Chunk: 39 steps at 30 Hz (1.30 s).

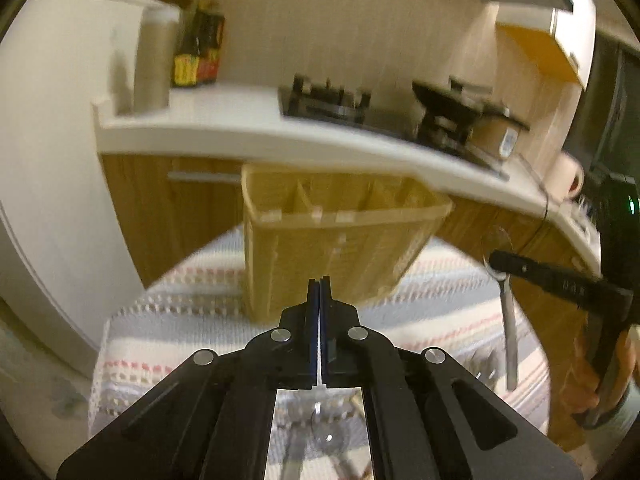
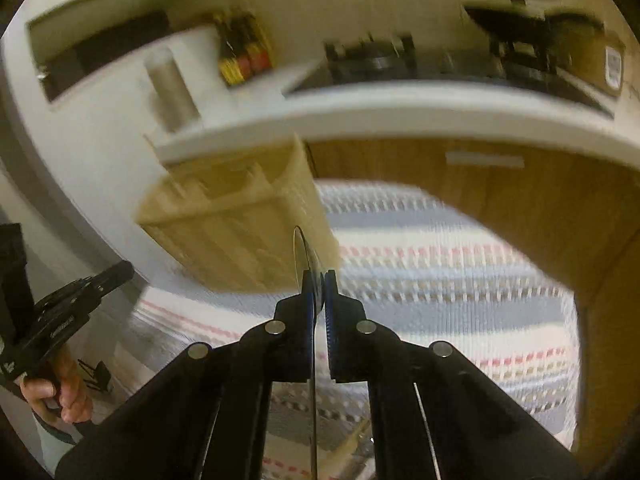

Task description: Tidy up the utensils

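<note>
I count one spoon [image 2: 308, 272], pinched in my right claw [image 2: 319, 280]; one divided caddy [image 1: 336, 240] just ahead of my left claw [image 1: 319, 286], pressed closed, nothing visible between.

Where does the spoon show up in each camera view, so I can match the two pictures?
Left wrist view: the spoon is at the right, pinched near its bowl by the right gripper, handle hanging down.
Right wrist view: the spoon is at centre, seen edge-on, sticking out from between the closed fingers.
Shared landmark: the wicker utensil caddy on the striped cloth.
</note>
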Each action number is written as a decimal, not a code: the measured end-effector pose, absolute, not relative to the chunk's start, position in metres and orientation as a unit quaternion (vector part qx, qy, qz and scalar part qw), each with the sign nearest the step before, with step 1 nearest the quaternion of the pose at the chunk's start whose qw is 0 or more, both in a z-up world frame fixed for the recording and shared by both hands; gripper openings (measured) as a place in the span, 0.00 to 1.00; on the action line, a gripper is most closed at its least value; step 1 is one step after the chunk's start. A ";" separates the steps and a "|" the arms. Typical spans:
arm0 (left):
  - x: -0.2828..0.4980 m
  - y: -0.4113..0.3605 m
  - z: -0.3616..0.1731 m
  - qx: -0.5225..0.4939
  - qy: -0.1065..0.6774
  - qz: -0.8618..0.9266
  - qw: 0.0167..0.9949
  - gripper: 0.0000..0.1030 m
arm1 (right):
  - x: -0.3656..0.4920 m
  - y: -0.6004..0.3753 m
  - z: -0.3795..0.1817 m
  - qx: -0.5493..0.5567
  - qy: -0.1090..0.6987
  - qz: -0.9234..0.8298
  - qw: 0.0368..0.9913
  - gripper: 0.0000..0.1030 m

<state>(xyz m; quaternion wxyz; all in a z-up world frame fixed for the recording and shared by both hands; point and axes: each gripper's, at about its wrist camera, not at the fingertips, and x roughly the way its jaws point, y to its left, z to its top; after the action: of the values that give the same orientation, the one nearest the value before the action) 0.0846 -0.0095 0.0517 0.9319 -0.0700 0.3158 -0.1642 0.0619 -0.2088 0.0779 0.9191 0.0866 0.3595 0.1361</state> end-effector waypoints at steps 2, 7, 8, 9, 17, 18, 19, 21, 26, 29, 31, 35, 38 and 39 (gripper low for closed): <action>0.087 -0.009 0.063 -0.069 0.311 -0.170 0.933 0.00 | 0.059 -0.202 0.095 0.080 0.344 0.146 0.924 0.04; 0.095 -0.007 0.041 -0.049 0.393 -0.206 0.895 0.31 | 0.062 -0.192 0.090 0.078 0.358 0.163 0.916 0.04; 0.095 -0.007 0.034 -0.041 0.406 -0.206 0.890 0.55 | 0.064 -0.191 0.084 0.078 0.367 0.164 0.912 0.04; 0.095 -0.010 0.022 -0.026 0.424 -0.205 0.882 0.54 | 0.069 -0.190 0.074 0.077 0.381 0.166 0.906 0.04; 0.085 -0.007 -0.030 0.031 0.510 -0.223 0.830 0.32 | 0.071 -0.200 0.028 0.076 0.440 0.163 0.880 0.04; 0.080 -0.006 -0.030 0.041 0.512 -0.228 0.827 0.32 | 0.071 -0.201 0.025 0.075 0.442 0.162 0.879 0.04; 0.074 -0.007 -0.032 0.059 0.511 -0.236 0.824 0.32 | 0.070 -0.202 0.024 0.076 0.443 0.161 0.879 0.04; 0.063 -0.014 -0.034 0.090 0.519 -0.244 0.814 0.32 | 0.071 -0.202 0.021 0.080 0.447 0.164 0.876 0.04; 0.059 -0.031 -0.053 0.155 0.531 -0.218 0.804 0.20 | 0.066 -0.192 0.022 0.070 0.445 0.168 0.877 0.04; 0.072 -0.028 -0.050 0.126 0.536 -0.216 0.806 0.11 | 0.063 -0.188 0.026 0.057 0.442 0.166 0.880 0.04; 0.080 -0.025 -0.048 0.113 0.534 -0.214 0.810 0.10 | 0.062 -0.188 0.026 0.055 0.441 0.167 0.880 0.04; 0.091 -0.015 -0.044 0.071 0.530 -0.206 0.819 0.09 | 0.063 -0.189 0.025 0.060 0.445 0.166 0.878 0.04; 0.097 0.012 -0.037 -0.014 0.521 -0.220 0.824 0.09 | 0.065 -0.190 0.021 0.062 0.451 0.165 0.875 0.04; 0.100 0.025 -0.035 -0.040 0.522 -0.219 0.824 0.09 | 0.066 -0.191 0.019 0.063 0.454 0.165 0.874 0.04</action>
<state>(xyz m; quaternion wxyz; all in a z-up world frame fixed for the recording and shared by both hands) 0.1001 0.0252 -0.0349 0.8238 -0.0397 0.5216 -0.2186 0.0659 -0.1907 0.0194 0.8736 0.0630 0.4535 0.1650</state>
